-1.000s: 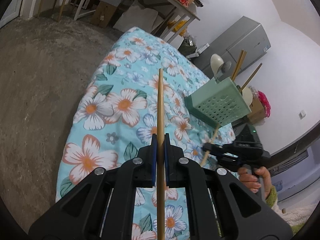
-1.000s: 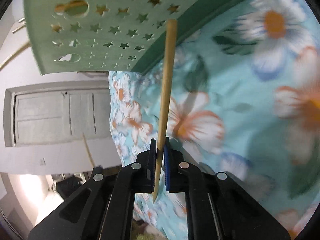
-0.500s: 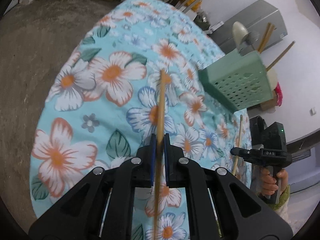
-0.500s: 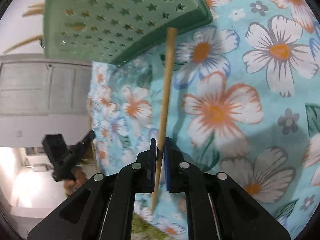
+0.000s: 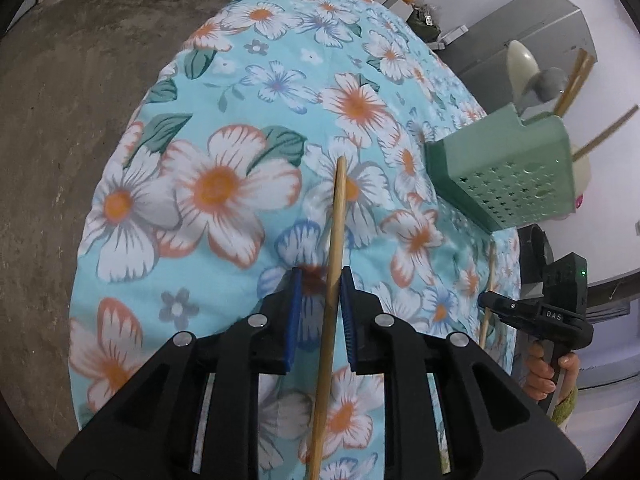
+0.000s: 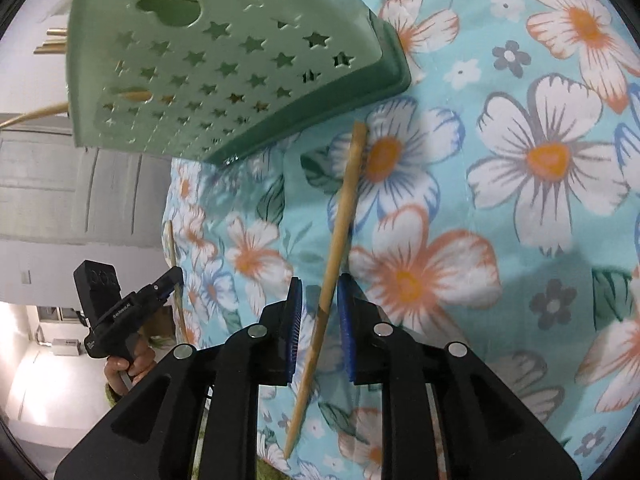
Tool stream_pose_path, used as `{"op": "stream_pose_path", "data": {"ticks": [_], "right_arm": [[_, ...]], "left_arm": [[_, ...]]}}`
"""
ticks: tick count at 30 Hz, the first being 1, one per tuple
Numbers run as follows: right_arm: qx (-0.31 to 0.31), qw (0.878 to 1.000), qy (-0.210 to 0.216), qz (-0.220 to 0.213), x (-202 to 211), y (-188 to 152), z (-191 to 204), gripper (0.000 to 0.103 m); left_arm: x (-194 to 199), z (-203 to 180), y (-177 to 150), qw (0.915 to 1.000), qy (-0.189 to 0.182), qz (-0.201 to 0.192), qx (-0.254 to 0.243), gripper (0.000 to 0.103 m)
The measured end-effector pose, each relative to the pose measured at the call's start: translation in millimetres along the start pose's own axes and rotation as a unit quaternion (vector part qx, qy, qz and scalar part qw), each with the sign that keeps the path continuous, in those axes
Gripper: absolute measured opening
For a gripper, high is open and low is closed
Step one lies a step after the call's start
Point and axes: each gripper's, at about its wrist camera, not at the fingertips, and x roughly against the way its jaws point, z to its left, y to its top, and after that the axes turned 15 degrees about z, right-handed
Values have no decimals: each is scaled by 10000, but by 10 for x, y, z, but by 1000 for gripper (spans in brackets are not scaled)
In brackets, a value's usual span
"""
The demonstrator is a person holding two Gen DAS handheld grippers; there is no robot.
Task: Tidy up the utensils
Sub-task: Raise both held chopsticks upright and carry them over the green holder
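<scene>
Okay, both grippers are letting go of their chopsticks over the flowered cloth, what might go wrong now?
1. The left gripper is opening around its chopstick; freed, it may roll on the soft tablecloth.
2. The right gripper is opening too; its chopstick could drop outside the green holder, near the cloth's edge.

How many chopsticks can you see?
5. One chopstick sits between the left gripper's opening fingers, another between the right gripper's opening fingers, three stick out of the green holder. More may hide inside.
</scene>
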Motion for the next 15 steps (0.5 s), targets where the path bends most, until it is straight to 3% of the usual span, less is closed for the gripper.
{"op": "stream_pose_path", "data": {"ticks": [5,10,15], "right_arm": [[-52,9998,-6,-205,5,50,11,15],[-128,9991,-51,-394,4,69,13,9],[61,9980,-130,-618,109,-6,145,8]], "left_arm": [[-35,-38,73,9999,143,23,-79,17],[-25,-79,68,9992,348,-82,-204,9],[47,-97,10,9988,322,-269,-263,5]]}}
